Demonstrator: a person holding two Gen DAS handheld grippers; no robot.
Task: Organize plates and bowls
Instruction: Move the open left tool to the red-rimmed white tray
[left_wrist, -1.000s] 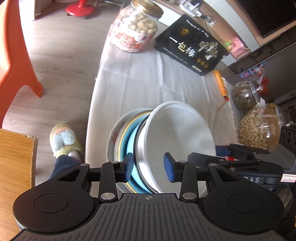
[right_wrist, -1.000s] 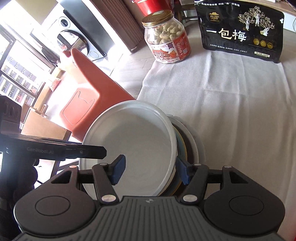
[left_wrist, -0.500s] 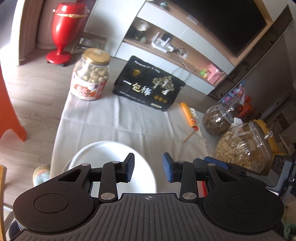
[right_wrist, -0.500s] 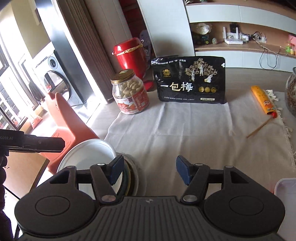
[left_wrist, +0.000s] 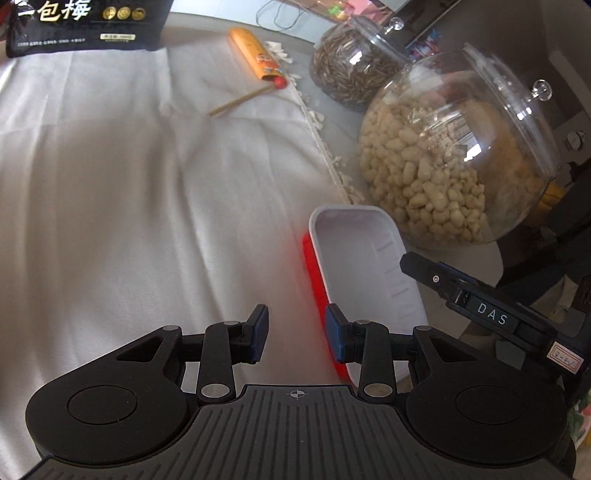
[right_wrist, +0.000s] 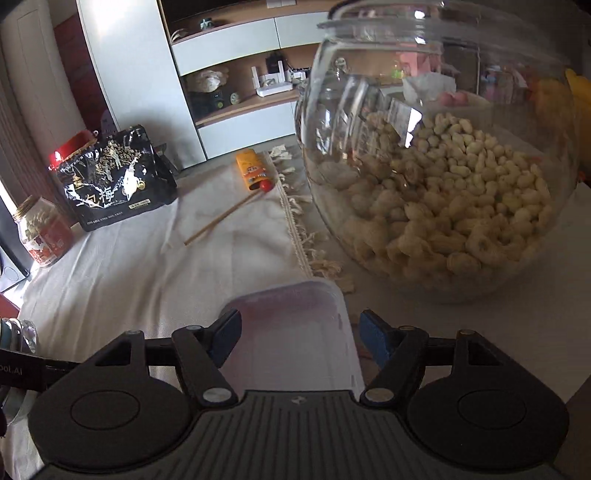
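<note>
Both views have swung away from the stack of round plates and bowls that filled them a second ago; only a sliver of that stack (right_wrist: 16, 334) shows now, at nine o'clock in the right wrist view. Ahead lies a white rectangular plastic tray (left_wrist: 364, 266) sitting on a red one (left_wrist: 316, 280), on the white cloth-covered table (left_wrist: 129, 206), just beside the round glass jar of peanuts (right_wrist: 454, 206).

The left gripper (left_wrist: 295, 338) is released, nothing between its blue pads, with the trays' near left edge at its one o'clock. The right gripper (right_wrist: 299, 338) is opening, its jaws straddling the white tray's near end without pressing on it, so it grasps nothing.

Judging from this, the round stack is set aside and the trays look like the next pieces to collect. The jar at two o'clock leaves little room on that side.
</note>
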